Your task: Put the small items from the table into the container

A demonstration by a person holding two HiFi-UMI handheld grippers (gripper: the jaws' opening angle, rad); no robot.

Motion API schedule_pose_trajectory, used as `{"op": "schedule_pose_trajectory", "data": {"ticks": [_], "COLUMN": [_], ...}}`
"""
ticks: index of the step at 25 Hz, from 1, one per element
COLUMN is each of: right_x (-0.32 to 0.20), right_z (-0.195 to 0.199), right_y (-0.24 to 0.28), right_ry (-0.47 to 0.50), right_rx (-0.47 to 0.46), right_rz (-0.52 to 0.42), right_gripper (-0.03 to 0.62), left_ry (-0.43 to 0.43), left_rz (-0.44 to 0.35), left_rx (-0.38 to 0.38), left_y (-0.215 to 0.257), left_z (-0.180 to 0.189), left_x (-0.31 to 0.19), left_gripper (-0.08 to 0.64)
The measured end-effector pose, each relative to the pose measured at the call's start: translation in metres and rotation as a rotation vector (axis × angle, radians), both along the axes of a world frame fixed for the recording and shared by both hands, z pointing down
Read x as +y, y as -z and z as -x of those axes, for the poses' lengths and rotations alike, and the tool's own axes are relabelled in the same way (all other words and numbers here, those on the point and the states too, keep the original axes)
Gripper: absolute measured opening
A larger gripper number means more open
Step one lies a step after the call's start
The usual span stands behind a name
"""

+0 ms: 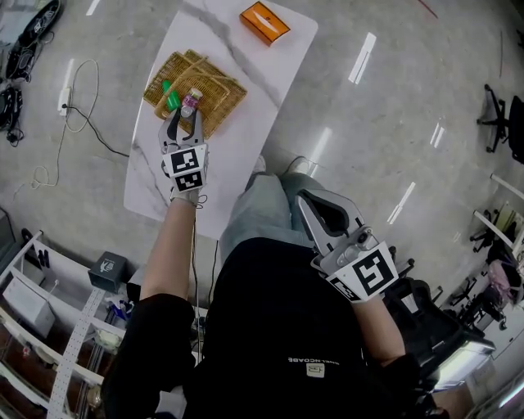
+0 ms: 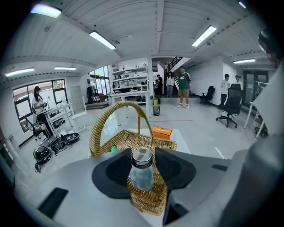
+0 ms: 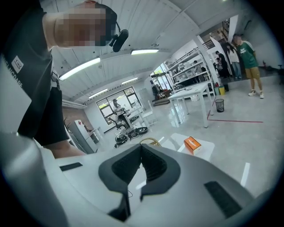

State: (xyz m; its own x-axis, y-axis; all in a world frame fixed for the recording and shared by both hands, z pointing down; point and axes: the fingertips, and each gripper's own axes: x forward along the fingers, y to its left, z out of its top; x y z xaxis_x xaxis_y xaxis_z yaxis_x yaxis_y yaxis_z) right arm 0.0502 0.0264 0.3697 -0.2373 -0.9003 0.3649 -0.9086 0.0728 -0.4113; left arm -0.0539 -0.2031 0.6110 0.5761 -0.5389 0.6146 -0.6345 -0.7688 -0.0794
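Observation:
A small clear bottle [image 2: 141, 174] with a silver cap and a purple label [image 1: 190, 101] stands upright between the jaws of my left gripper [image 2: 142, 156], which is shut on it. The gripper [image 1: 185, 117] holds it over the near edge of the wicker basket [image 1: 214, 96]. The basket [image 2: 156, 142] has a tall looped handle, and a green item [image 1: 169, 97] lies inside it. My right gripper [image 1: 307, 201] hangs by the person's lap, off the table, with its jaws shut [image 3: 141, 147] on nothing.
The basket sits on a white marble table [image 1: 246, 139]. An orange box [image 1: 264, 22] lies at the table's far end and also shows in both gripper views [image 2: 161, 131] [image 3: 192, 144]. Cables lie on the floor [image 1: 78, 114] at the left. People stand far off.

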Motion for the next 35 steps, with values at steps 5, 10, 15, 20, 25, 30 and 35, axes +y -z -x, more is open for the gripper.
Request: {"op": "schedule_pose_trajectory", "data": {"ticks": [5,10,15,20,25,30,35], "right_x": [0.002,0.003,0.004,0.003,-0.001,-0.002,-0.001], "right_z": [0.0,-0.002,-0.006,-0.008,-0.007,-0.005,-0.009], "right_y": [-0.001,0.001,0.003,-0.001,-0.002,-0.002,0.002], "right_ry": [0.003,0.003,0.002,0.003,0.009,0.012,-0.008], "right_rx": [0.0,0.002,0.004,0.003,0.003,0.002,0.008], "right_rz": [-0.003,-0.01,-0.012,-0.007,-0.005,-0.01,-0.02], "right_gripper": [0.009,0.009,0.009,0.009,0.009,0.009,0.009], "left_ry": [-0.006,-0.006,0.0,0.017,0.012,0.017,0.004], "left_rz": [-0.005,-0.005,-0.01,-0.02,-0.022,-0.034,-0.043], "left_rx": [0.003,0.003,-0.003,0.002,0.003,0.007,0.015], "left_y": [0.001,0.004,0.004,0.004,0.004,0.007,0.014], "left_z": [-0.002,-0.003,-0.002,-0.002,-0.003,0.0,0.002], "left_x": [0.001,0.004,0.002,-0.004,-0.005,-0.005,-0.001], "left_gripper": [0.153,0.158,0.16,0.16,0.169,0.17,0.17]}}
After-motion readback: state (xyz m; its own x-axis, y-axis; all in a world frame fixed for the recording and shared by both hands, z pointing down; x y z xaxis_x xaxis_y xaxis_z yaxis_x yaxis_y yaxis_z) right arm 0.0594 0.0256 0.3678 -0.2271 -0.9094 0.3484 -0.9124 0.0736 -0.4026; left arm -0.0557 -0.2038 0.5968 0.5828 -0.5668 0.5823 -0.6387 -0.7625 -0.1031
